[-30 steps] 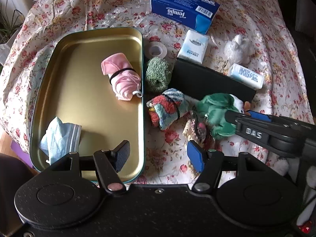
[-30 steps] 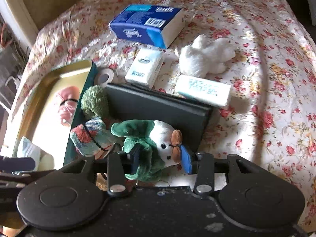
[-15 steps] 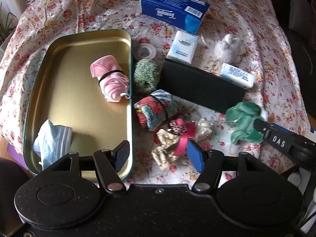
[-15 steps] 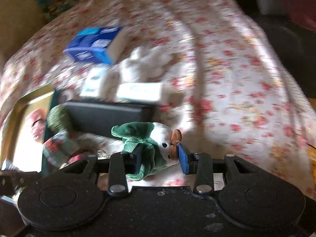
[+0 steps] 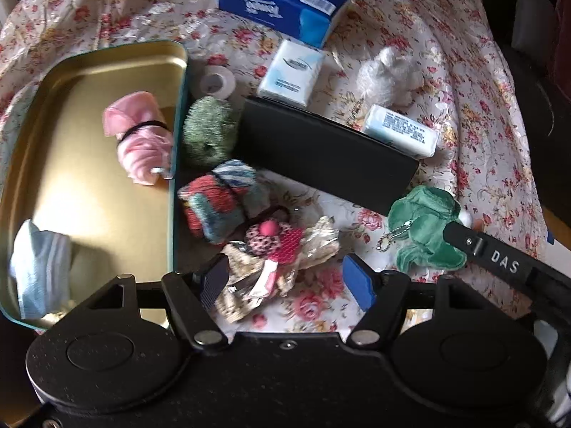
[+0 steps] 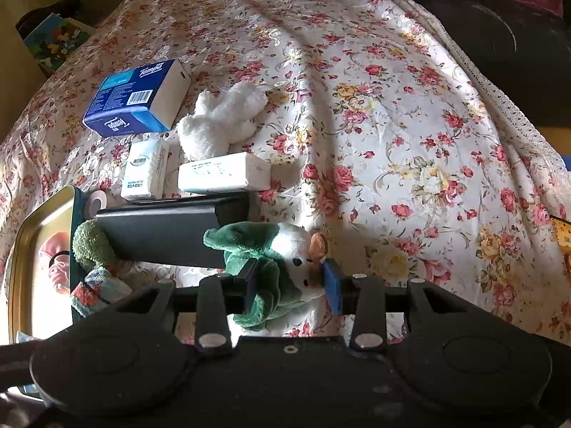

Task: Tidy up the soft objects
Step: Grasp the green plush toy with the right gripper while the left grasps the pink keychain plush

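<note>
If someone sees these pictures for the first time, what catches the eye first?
The green and white plush toy, pinched in the right hand-held gripper above the flowered cloth. Next, the gold tray on the left, holding a pink bundle and a blue face mask. The blue tissue pack stands out at the far edge.

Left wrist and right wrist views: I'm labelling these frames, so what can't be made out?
- Left wrist: hair bow lower part, behind left gripper.
- Left wrist: face mask partly cut off by the gripper body.
- Right wrist: green plush underside, hidden by right gripper.
- Right wrist: tin tray mostly cropped.
</note>
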Demonstrator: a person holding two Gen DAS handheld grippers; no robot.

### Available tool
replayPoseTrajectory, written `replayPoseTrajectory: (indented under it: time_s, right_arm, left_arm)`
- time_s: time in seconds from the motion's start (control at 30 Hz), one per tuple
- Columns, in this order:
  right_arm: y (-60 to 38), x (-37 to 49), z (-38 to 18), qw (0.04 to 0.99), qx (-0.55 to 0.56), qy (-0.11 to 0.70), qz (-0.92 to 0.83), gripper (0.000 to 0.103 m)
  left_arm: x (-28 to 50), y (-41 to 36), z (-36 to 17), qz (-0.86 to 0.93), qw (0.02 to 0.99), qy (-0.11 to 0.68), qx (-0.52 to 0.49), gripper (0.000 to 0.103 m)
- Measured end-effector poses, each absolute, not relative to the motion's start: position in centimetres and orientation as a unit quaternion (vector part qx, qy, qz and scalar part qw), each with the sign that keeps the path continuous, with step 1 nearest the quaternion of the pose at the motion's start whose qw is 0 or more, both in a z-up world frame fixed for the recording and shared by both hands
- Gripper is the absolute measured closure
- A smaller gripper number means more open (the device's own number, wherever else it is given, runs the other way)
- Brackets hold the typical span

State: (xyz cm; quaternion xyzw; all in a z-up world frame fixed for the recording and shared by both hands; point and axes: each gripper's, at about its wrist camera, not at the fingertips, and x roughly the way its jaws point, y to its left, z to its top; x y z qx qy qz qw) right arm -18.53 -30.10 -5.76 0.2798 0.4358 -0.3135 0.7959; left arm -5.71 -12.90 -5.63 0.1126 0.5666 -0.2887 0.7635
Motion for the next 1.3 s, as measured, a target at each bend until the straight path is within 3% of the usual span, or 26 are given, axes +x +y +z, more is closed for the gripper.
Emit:
replayPoseTrajectory:
  time_s: [0.47,0.6,0.67,0.8,0.9,1.03,1.07,1.3]
  right_arm:
    - [-30.4,-18.5,-6.3,0.794,0.290,0.436,-0.309,0.063]
    - [-30.5,-18.5,-6.4,0.791,0.296,0.437,-0.309,0.058]
    - [-30.7,-18.5,-6.5,0.789,0.300,0.437,-0.310,0.057]
    - [-30.7,-18.4,-6.5,0.790,0.299,0.435,-0.313,0.047]
    - [-30.6,-18.2,-6.5,0.791,0.297,0.433,-0.314,0.037]
    - [-30.6,-18.0,-6.5,0.793,0.291,0.431,-0.316,0.033]
    - [-30.6,-18.0,-6.6,0.793,0.290,0.431,-0.318,0.031]
    - [-30.9,-17.0,-7.1,0.788,0.285,0.440,-0.322,0.026]
  left_arm:
    - [-5.4,-16.2,-10.0,-0.247,0.765,0.573,0.161,0.034]
    - [-5.4,-17.0,-10.5,-0.243,0.763,0.573,0.171,0.032]
    - [-5.4,-17.3,-10.7,-0.244,0.764,0.571,0.177,0.037]
    - [-5.6,-17.3,-10.3,-0.264,0.761,0.567,0.173,0.057]
    - [-5.3,-16.7,-9.9,-0.281,0.749,0.583,0.144,0.058]
    - [-5.3,-16.1,-9.2,-0.290,0.743,0.590,0.126,0.059]
    - [-5.3,-15.9,-8.9,-0.294,0.742,0.591,0.120,0.068]
    - [-6.1,-14.6,-6.9,-0.312,0.746,0.577,0.115,0.068]
